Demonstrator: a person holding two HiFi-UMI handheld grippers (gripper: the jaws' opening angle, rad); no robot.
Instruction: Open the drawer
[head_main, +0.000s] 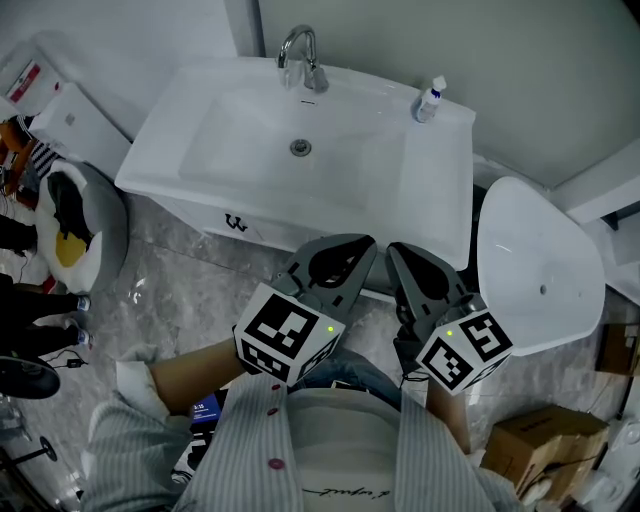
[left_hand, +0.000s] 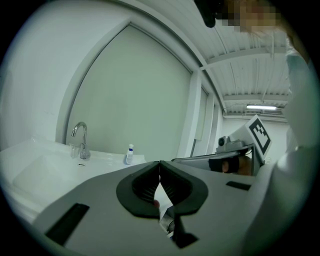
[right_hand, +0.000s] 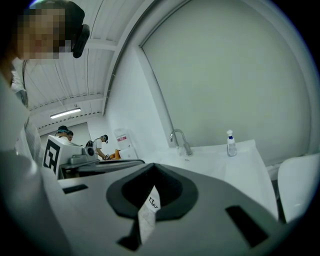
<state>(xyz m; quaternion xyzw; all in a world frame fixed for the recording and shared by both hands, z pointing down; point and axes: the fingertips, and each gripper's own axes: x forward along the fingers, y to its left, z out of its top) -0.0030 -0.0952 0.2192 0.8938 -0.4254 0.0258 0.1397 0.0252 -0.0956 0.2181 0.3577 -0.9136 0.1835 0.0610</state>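
Note:
The white vanity (head_main: 215, 222) stands under the basin (head_main: 250, 130). Its front panel, with a small black mark, is mostly hidden by the basin's rim, and I cannot make out a drawer handle. Close to my chest and side by side are both grippers, pointing at the vanity front and short of it. The left gripper (head_main: 368, 242) is shut, its tips touching (left_hand: 159, 163), with nothing held. The right gripper (head_main: 393, 248) is also shut and empty (right_hand: 152, 165). Each gripper's marker cube shows in the other's view.
A chrome faucet (head_main: 300, 50) and a small bottle (head_main: 430, 100) stand on the basin top. A second white basin (head_main: 540, 270) leans at the right, with cardboard boxes (head_main: 545, 435) below it. A penguin-like cushion (head_main: 70, 225) lies at the left. People stand far off (right_hand: 65, 135).

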